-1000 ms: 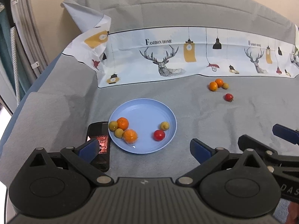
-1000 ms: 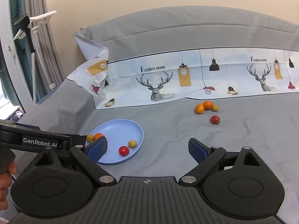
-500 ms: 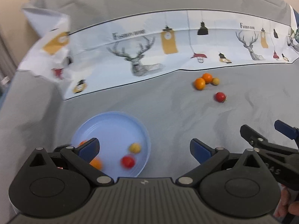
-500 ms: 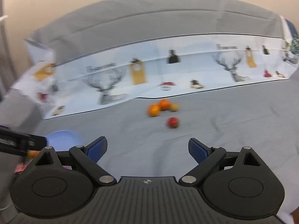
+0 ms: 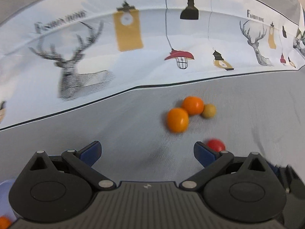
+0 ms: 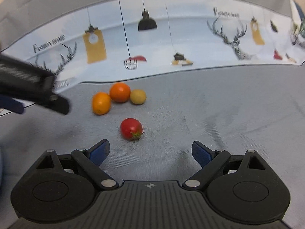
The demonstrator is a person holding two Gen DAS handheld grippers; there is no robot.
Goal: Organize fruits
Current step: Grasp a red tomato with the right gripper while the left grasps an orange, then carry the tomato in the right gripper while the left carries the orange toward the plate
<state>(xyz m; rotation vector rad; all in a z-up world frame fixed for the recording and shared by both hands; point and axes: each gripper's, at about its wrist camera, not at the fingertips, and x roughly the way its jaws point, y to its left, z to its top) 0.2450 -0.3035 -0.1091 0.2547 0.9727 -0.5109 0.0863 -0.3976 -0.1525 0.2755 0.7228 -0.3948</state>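
- Clearly, the left hand-held gripper (image 5: pixel 147 150) has its blue-padded jaws spread wide with nothing between them, low over the grey cloth (image 5: pixel 133 129) of the desk.
- The right hand-held gripper (image 6: pixel 150 150) is likewise spread wide and holds nothing.
- A red cherry tomato (image 6: pixel 131 128) with a green stem lies on the cloth just ahead of the right hand-held gripper, nearer its left finger than its right.
- In the left wrist view the same cherry tomato (image 5: pixel 216 145) sits just behind the right fingertip, partly hidden by it.
- Beyond the tomato three fruits lie in a touching cluster: an orange kumquat (image 6: pixel 101 103) on the left, a rounder orange fruit (image 6: pixel 119 92) in the middle, and a small yellow fruit (image 6: pixel 138 96) on the right.
- Behind the cluster a white printed cloth (image 6: pixel 171 38) with deer, lamps and "Fashion Home" lettering rises as a backdrop.
- A sliver of a pale blue plate (image 5: pixel 5 194) shows at the lower left edge of the left wrist view, with a bit of orange fruit beside it.
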